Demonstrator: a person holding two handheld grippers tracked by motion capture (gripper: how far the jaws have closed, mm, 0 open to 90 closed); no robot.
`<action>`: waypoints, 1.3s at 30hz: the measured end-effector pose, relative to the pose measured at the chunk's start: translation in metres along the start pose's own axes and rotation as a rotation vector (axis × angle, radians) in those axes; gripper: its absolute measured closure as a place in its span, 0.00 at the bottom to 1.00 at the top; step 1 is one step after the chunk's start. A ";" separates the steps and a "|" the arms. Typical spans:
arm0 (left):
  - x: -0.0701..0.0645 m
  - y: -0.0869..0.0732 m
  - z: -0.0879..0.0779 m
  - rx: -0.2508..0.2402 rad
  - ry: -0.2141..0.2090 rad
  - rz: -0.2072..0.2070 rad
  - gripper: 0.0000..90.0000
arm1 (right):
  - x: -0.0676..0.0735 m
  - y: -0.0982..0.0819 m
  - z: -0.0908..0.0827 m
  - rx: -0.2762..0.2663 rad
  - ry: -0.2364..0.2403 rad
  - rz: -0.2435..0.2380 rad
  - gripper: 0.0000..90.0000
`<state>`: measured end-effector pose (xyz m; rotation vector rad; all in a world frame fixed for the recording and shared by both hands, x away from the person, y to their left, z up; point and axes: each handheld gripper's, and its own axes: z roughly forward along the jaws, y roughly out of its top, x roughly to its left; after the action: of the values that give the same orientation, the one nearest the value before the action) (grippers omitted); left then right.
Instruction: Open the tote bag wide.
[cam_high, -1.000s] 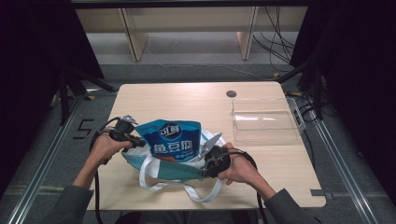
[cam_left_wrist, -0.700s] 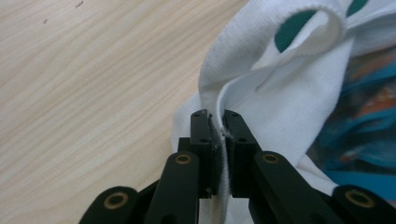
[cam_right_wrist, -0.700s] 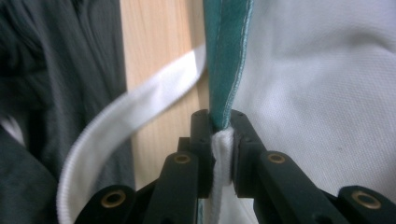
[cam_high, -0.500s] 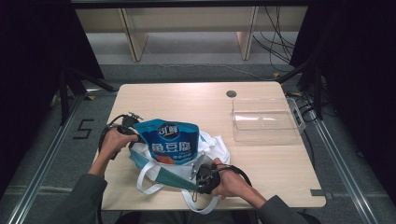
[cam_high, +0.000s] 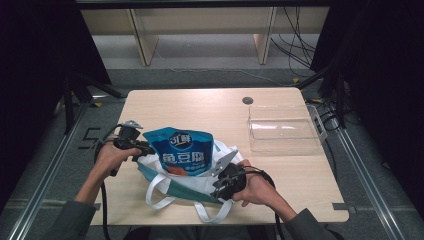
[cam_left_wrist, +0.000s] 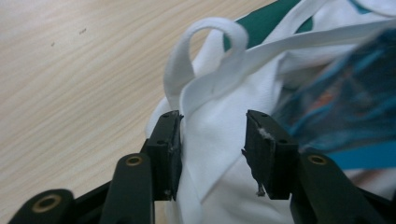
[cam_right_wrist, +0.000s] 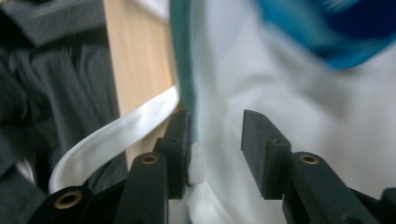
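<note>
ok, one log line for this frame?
left tongs: just opened, bag cloth between | right tongs: just opened at bag rim | snack pouch: in bag

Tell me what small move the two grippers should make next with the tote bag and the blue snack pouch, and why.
Probably draw both grippers back off the bag. The left gripper and right gripper have just been opening; white fabric of the tote bag lies between the jaws without being pinched. The blue snack pouch already sits in the bag's mouth, so the rim looks released.

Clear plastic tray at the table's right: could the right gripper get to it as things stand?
Probably yes. The right gripper, jaws just opened around the tote bag fabric, has bare table between it and the clear tray.
</note>
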<state>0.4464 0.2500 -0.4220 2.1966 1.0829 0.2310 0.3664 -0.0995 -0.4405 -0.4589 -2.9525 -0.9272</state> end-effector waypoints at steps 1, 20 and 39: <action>-0.002 -0.001 -0.004 -0.007 -0.002 0.005 0.60 | -0.001 0.001 -0.006 -0.018 -0.018 0.004 0.67; -0.045 -0.033 -0.010 -0.033 -0.249 0.053 0.51 | -0.032 0.014 -0.043 -0.143 -0.236 0.108 0.57; -0.065 -0.054 0.011 0.072 -0.227 0.230 0.64 | -0.060 0.016 -0.007 -0.007 -0.226 0.080 0.85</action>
<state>0.3752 0.2182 -0.4563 2.3451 0.7259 0.0409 0.4274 -0.1072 -0.4320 -0.7219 -3.1015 -0.9355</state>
